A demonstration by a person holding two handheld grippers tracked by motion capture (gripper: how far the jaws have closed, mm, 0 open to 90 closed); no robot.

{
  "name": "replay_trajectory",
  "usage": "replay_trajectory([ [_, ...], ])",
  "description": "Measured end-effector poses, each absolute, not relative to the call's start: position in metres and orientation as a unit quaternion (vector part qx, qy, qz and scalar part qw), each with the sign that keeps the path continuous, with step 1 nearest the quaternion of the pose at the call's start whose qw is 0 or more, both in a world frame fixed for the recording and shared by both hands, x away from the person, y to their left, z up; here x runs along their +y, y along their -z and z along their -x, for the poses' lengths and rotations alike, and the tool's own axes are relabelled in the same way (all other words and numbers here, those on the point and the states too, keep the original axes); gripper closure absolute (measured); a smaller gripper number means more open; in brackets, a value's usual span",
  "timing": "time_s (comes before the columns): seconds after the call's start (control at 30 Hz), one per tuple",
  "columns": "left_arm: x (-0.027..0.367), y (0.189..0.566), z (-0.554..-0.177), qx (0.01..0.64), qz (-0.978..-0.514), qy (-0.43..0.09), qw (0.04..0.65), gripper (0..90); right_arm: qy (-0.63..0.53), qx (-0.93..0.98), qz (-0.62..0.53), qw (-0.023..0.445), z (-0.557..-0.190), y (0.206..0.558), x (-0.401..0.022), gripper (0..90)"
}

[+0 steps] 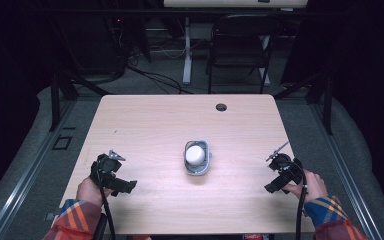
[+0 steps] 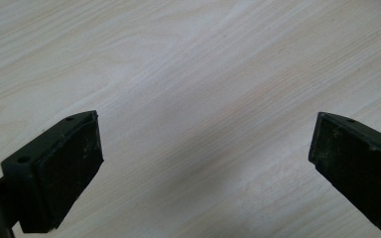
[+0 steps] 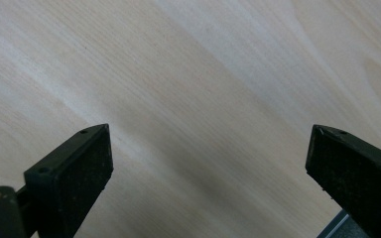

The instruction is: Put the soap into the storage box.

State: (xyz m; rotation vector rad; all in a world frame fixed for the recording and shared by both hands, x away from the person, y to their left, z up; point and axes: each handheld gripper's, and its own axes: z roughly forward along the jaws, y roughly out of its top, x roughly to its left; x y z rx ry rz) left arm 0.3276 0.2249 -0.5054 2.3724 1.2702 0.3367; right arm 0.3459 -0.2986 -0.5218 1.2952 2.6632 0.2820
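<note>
While you hold both tools low over the table [image 1: 150, 125], your left gripper [image 2: 206, 163] gapes wide with nothing but bare wood between its jaws, and your right gripper [image 3: 208, 168] gapes just as wide, gripping nothing. Between them, mid-table and well apart from both, sits the grey container [image 1: 198, 171] with a white cylinder [image 1: 195, 154] inside.

Looks like a lab or recording studio: a bare wooden table [image 1: 145, 120] with a cable hole [image 1: 221, 107], dark curtained walls, grey carpet, loose cables [image 1: 150, 75] on the floor, a folding chair [image 1: 240, 47], possibly a desk leg [image 1: 187, 50] behind.
</note>
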Motion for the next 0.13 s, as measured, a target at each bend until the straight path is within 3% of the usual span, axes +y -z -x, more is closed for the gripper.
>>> replay_trajectory([
  [0.13, 0.2235, 0.5063, -0.3283, 0.455, -0.857, -0.119, 0.212, 0.1, -0.081, 0.899, -0.425, 0.068, -0.3462, 0.5260, -0.2986, 4.3],
])
